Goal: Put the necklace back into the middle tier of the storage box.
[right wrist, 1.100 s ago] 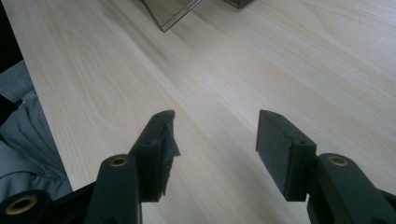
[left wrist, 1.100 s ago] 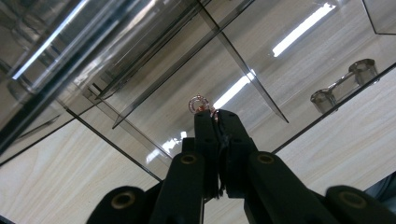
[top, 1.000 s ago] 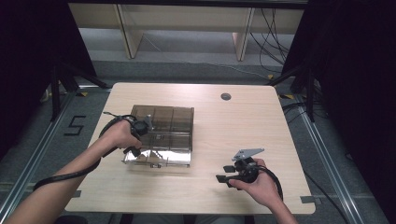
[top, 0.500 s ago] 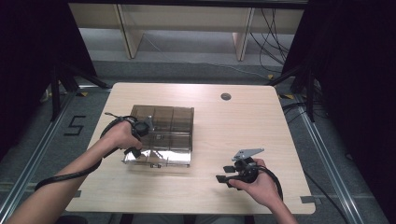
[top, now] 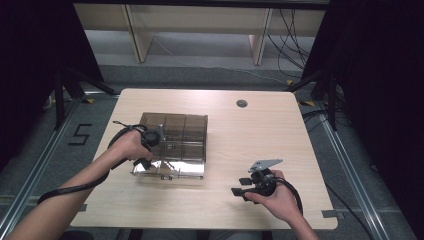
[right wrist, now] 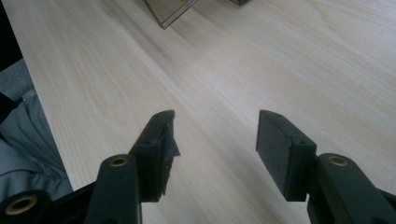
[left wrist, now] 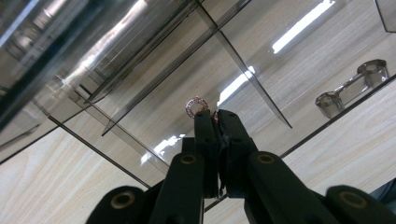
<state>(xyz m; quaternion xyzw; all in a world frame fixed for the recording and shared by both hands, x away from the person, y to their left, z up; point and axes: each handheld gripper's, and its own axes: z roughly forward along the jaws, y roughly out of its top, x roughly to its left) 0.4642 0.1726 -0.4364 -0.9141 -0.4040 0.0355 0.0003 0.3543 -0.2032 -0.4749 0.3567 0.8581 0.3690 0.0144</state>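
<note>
Pale table (top: 310, 145), nothing has shifted. Our left gripper (left wrist: 214, 114) stays clamped on a ring (left wrist: 196, 106) over the box (top: 192, 125); our right gripper (right wrist: 215, 135) waits open. Release comes next, we judge.

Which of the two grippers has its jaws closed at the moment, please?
The left gripper, at the clear compartment box, is shut, with a small ring at its tips. The right gripper rests open over bare table.
</note>
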